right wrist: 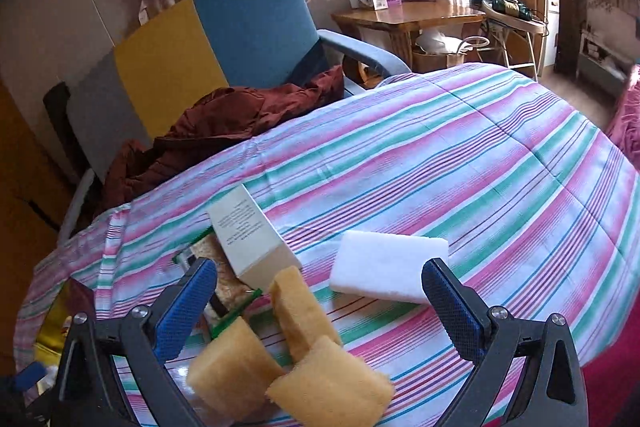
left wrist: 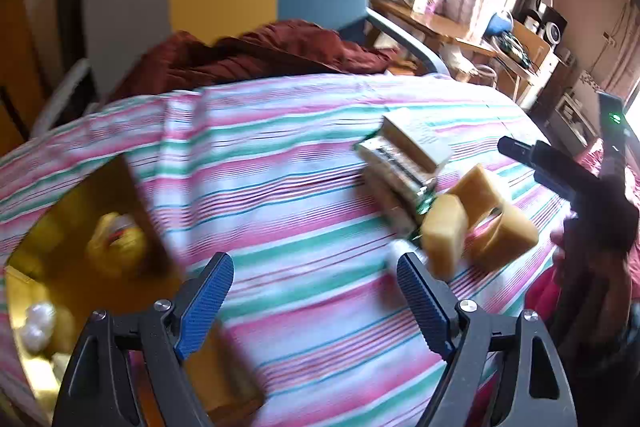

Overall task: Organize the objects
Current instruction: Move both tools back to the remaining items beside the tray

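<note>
A pile lies on the striped bedcover (left wrist: 288, 163): a cream carton (left wrist: 416, 141) on a green-edged packet (left wrist: 394, 187), with yellow sponge blocks (left wrist: 478, 223) beside it. My left gripper (left wrist: 316, 291) is open and empty, left of the pile. A brown box (left wrist: 80, 247) with a yellow item stands at the left. In the right wrist view, my right gripper (right wrist: 320, 303) is open and empty over the sponge blocks (right wrist: 292, 359). The carton (right wrist: 250, 233) lies behind, and a white foam pad (right wrist: 386, 265) to the right. The right gripper's body shows in the left wrist view (left wrist: 560, 167).
A maroon garment (right wrist: 224, 131) lies on a blue, yellow and grey chair (right wrist: 208, 39) behind the bed. A wooden table (right wrist: 408, 15) with boxes stands by the window. Shelves and clutter fill the far right. The bed edge drops off at the right.
</note>
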`<state>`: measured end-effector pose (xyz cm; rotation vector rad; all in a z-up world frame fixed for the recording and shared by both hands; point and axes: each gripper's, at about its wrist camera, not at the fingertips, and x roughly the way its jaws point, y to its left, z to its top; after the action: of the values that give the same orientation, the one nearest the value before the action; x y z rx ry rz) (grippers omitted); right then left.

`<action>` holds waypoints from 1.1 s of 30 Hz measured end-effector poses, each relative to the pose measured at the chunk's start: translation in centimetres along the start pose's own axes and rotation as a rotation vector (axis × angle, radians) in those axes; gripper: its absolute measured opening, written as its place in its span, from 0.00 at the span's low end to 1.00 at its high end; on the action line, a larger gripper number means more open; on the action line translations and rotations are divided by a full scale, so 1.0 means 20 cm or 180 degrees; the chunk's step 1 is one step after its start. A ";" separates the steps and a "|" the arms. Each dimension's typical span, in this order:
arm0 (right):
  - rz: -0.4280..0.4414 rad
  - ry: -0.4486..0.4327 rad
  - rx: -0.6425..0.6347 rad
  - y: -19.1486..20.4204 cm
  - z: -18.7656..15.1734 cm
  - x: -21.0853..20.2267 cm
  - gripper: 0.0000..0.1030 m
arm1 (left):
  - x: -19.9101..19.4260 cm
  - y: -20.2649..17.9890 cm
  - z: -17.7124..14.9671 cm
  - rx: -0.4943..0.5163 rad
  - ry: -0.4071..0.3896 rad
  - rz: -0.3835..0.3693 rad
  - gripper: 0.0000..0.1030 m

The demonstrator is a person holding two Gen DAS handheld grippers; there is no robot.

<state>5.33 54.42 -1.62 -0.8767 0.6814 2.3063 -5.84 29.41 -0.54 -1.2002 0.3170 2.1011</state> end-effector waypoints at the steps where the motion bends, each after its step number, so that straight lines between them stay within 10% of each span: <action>1: 0.0013 -0.0004 0.0001 0.00 0.00 0.00 1.00 | 0.06 -0.04 0.04 0.0003 0.0062 -0.0023 0.83; 22: 0.0517 0.0178 0.0320 -0.07 0.01 0.01 1.00 | 0.81 -0.30 0.48 -0.0329 0.0711 0.0070 0.83; 33: 0.0542 0.0289 0.0397 -0.10 0.00 0.05 1.00 | 0.71 -0.21 0.42 -0.0107 0.0616 -0.0034 0.81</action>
<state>6.03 56.07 -2.76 -0.9002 0.9621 2.3532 -13.33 43.04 -7.30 -1.4256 0.3629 1.9920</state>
